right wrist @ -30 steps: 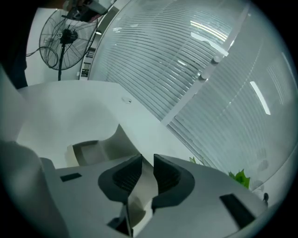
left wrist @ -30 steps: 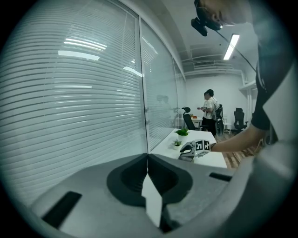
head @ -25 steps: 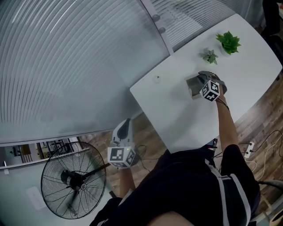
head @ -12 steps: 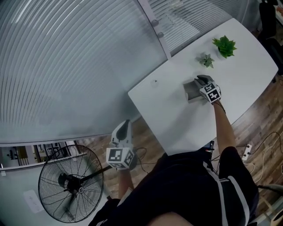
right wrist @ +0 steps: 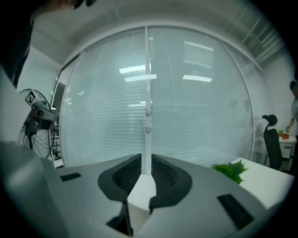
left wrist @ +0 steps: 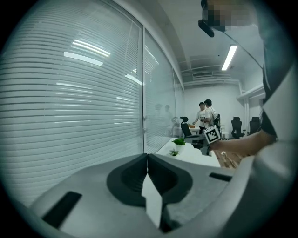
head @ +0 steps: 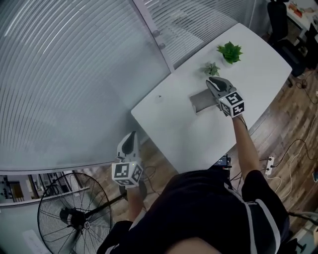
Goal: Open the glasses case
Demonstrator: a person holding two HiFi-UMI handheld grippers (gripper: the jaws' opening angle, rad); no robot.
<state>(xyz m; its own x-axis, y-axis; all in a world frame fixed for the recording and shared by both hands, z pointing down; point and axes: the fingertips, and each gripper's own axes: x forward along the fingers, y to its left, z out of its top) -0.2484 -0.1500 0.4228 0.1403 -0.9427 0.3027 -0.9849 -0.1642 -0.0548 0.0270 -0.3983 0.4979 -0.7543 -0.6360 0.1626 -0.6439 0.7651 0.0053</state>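
Note:
The grey glasses case (head: 200, 101) lies on the white table (head: 174, 129); I cannot tell whether its lid is up. My right gripper (head: 211, 81) hangs above the case's right end, pointing toward the glass wall. Its jaws (right wrist: 145, 163) are closing, with a narrow gap and nothing between them; the case is out of that view. My left gripper (head: 130, 135) is off the table to the left, over the floor, with its jaws (left wrist: 147, 158) shut and empty. The left gripper view catches the right gripper (left wrist: 208, 137) far off over the table.
Two small green plants (head: 229, 51) (head: 210, 68) stand at the table's far end, close behind the case. A standing fan (head: 74, 218) is on the floor at lower left. A glass wall with blinds (head: 74, 64) runs along the table's left. Office chairs (head: 278, 15) stand beyond.
The right gripper was low at the case; it has risen clear of it and rolled. The left gripper has hardly moved. The head view has shifted, so everything sits further left.

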